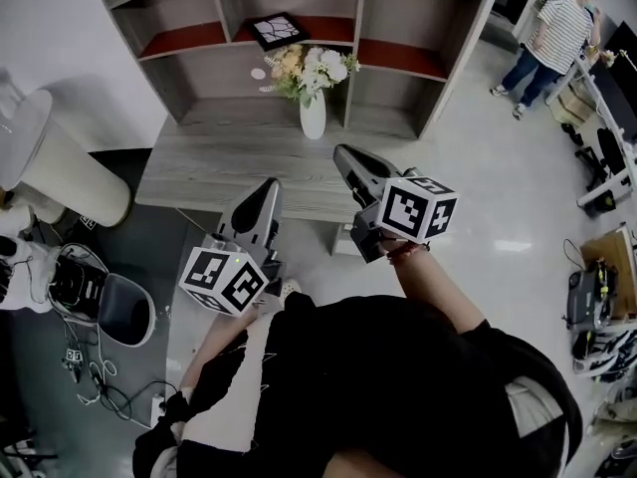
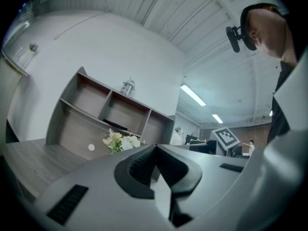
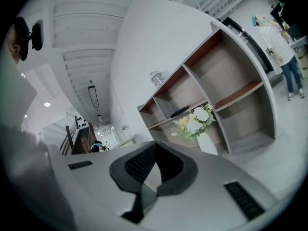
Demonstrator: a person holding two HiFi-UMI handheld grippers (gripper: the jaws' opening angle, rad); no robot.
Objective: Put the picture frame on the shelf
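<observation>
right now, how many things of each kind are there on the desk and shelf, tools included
shelf unit: 1
picture frame, lying in the middle upper compartment: 1
vase of flowers: 1
glass jar on top of the unit: 1
tools: 2, the left tool and the right tool, both shut and empty
total: 6
</observation>
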